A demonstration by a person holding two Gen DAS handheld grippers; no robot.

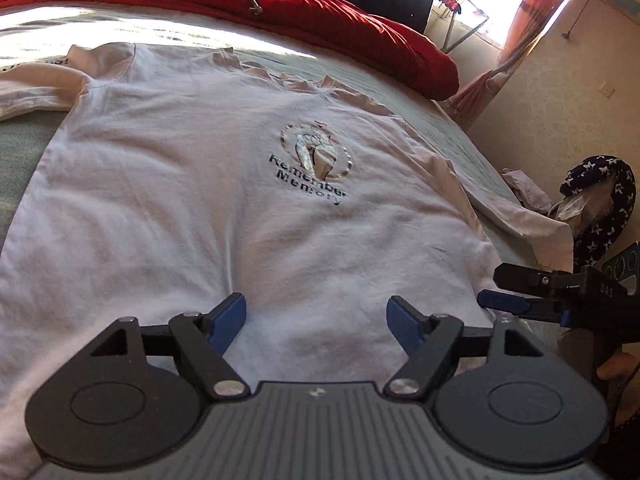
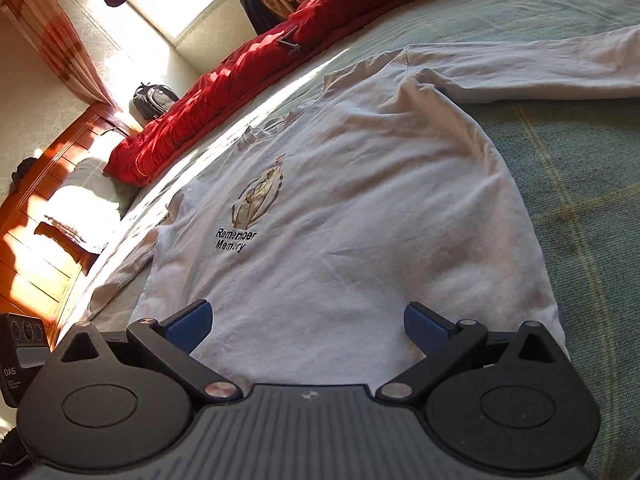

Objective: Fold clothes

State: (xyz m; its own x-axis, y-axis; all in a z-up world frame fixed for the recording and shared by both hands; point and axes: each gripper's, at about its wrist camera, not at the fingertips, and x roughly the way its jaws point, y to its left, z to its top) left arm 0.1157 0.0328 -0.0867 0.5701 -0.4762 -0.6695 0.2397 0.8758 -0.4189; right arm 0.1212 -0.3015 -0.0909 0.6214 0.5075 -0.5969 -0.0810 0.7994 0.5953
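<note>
Your left claw (image 1: 316,320) and right claw (image 2: 306,326) stand wide, empty, over the white shirt's (image 1: 192,184) near hem on the bed (image 2: 580,200).

A white long-sleeved T-shirt (image 1: 192,184) with black lettering and a gold-and-silver emblem (image 1: 316,152). It lies on a pale green bedsheet (image 2: 580,184) with faint yellow check lines. A bright red quilt (image 1: 280,4). Black grippers have blue pads (image 1: 230,320). A navy cloth with white stars (image 1: 600,208). Orange-pink checked curtain (image 2: 52,28).
</note>
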